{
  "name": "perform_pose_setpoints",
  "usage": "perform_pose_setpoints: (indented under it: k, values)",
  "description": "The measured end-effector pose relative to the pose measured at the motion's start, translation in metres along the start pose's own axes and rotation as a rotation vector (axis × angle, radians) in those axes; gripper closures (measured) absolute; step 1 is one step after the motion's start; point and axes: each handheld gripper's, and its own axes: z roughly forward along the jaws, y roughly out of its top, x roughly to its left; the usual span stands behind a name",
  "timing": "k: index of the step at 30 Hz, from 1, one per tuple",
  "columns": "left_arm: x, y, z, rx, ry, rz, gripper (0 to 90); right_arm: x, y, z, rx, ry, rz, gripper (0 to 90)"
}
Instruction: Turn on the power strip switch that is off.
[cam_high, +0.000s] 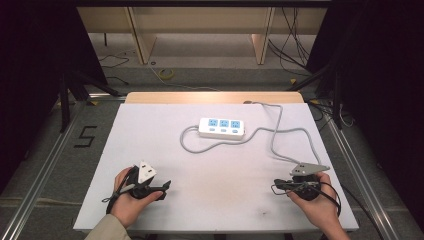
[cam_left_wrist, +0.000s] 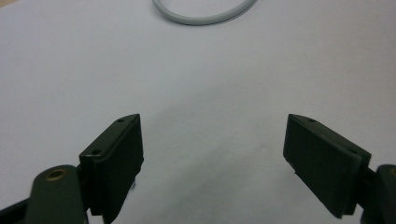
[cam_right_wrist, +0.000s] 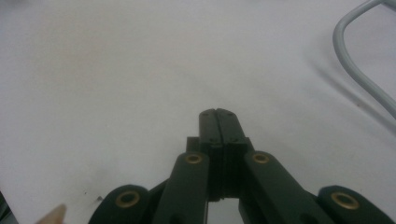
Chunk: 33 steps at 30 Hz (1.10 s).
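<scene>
White three-outlet power strip (cam_high: 222, 127) lying flat just above the middle of the high view, on the white worktop (cam_high: 165, 150), its grey cord (cam_high: 272, 137) looping away to the left and trailing in long curves toward the right, ending near the right hand. Left gripper (cam_high: 161, 189) at lower left, low over the worktop, jaws spread wide and released, nothing between them; a bend of the cord across the top edge of the left gripper view. Right gripper (cam_high: 278, 185) at lower right, jaws clenched together on nothing, pads meeting flush in the right gripper view, with the cord curving past at upper right, apart from the tips. Judged as the very start: both grippers waiting well short of the strip, nothing grasped. Next move likely calls for opening the right gripper and reaching toward the cord or strip.
</scene>
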Motion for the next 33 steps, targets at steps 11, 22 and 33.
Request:
perform_pose_setpoints:
  k: [11,22,33]
  values:
    - [-0.001,0.0,-0.001,0.0,0.003,0.001,20.0,0.001,0.006,0.002,0.018,-0.001,-0.003,90.0]
    - [-0.001,0.0,-0.001,-0.002,0.002,0.004,20.3,0.002,0.014,0.005,0.037,-0.008,-0.003,90.0]
    - [-0.001,0.001,-0.002,-0.005,0.006,0.002,20.7,0.005,0.026,0.012,0.046,-0.006,-0.013,90.0]
